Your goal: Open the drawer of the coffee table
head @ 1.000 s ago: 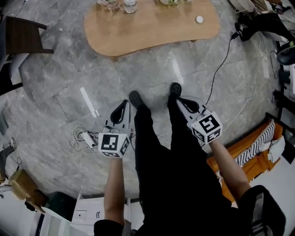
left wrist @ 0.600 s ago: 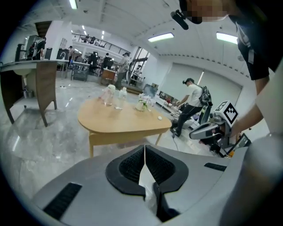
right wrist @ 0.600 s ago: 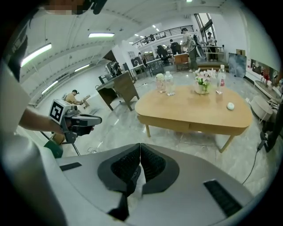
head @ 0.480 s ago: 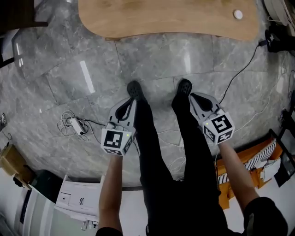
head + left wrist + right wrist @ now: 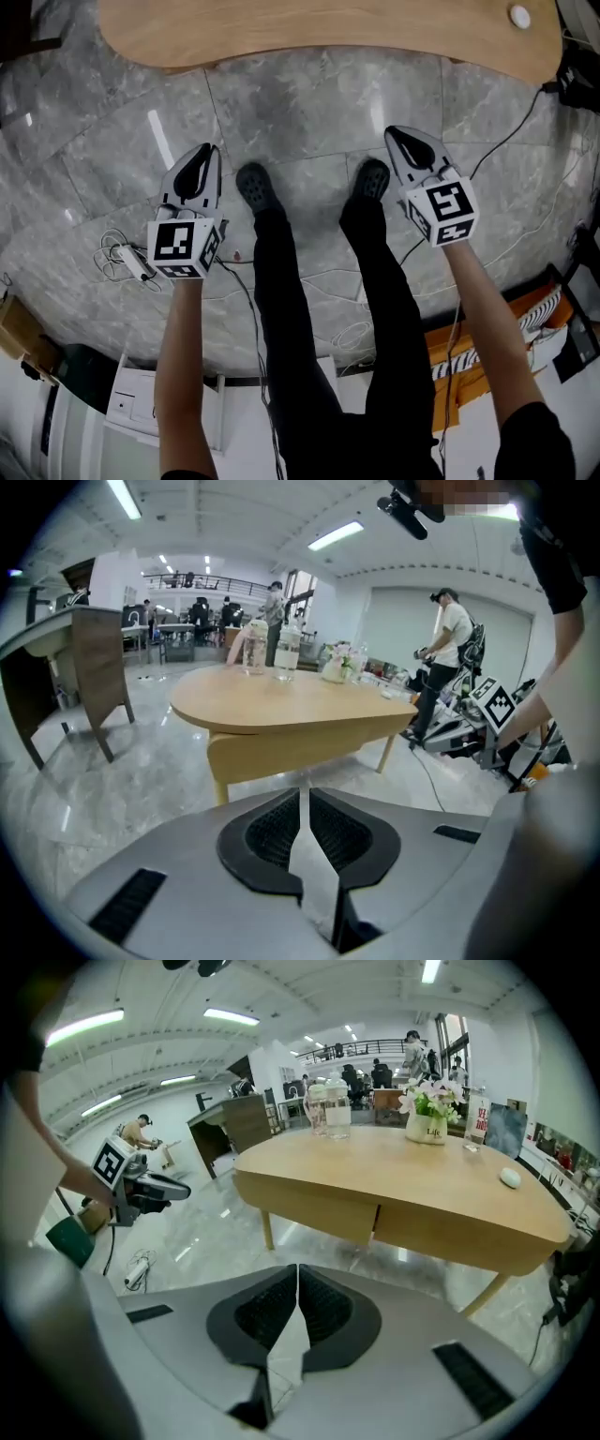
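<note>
Carries the left gripper (image 5: 202,154) and right gripper (image 5: 397,138) wider apart and nearer the coffee table (image 5: 328,33) than a second ago — both pinched shut on nothing, well short of the drawer (image 5: 314,1206) beneath its top — so likely still only approaching.

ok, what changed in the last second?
Both grippers swung out from the legs: left gripper toward the picture's left, right gripper up toward the coffee table. The table looks larger in the head view. Both grippers stayed shut and empty; the drawer is closed, untouched.
</note>
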Action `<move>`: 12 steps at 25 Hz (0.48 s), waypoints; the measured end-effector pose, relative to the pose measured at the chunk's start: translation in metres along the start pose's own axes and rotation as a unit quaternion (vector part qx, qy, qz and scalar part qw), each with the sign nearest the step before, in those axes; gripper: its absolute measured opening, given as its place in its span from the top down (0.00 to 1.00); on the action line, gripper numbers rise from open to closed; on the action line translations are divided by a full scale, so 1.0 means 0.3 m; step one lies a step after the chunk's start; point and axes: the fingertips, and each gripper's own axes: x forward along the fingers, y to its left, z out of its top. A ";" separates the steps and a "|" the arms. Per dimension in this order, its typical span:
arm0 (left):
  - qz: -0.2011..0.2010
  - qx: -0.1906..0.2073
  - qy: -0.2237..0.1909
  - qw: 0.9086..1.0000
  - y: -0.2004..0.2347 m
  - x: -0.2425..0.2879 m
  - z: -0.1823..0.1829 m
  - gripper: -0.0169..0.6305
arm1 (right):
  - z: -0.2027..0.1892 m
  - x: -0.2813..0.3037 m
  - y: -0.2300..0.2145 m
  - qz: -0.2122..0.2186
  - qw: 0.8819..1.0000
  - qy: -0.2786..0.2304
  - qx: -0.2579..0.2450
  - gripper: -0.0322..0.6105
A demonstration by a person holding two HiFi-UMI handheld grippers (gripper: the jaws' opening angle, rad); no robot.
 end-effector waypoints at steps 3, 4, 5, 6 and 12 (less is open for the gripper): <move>-0.001 0.006 0.001 1.000 0.084 0.071 0.010 0.94 | -0.004 0.094 -0.076 -0.017 1.000 -0.003 -0.015 0.93; 0.000 0.003 0.000 1.000 0.110 0.092 0.016 0.93 | -0.004 0.120 -0.103 -0.025 1.000 -0.004 -0.018 0.93; 0.000 0.000 0.000 1.000 0.132 0.110 0.021 0.92 | -0.005 0.141 -0.128 -0.034 0.999 -0.005 -0.020 0.93; 0.002 0.000 0.001 1.000 0.153 0.126 0.023 0.90 | -0.005 0.160 -0.151 -0.042 0.999 -0.006 -0.021 0.93; 0.027 0.011 0.010 1.000 0.281 0.180 0.019 0.74 | 0.009 0.266 -0.249 -0.077 0.997 -0.014 -0.005 0.81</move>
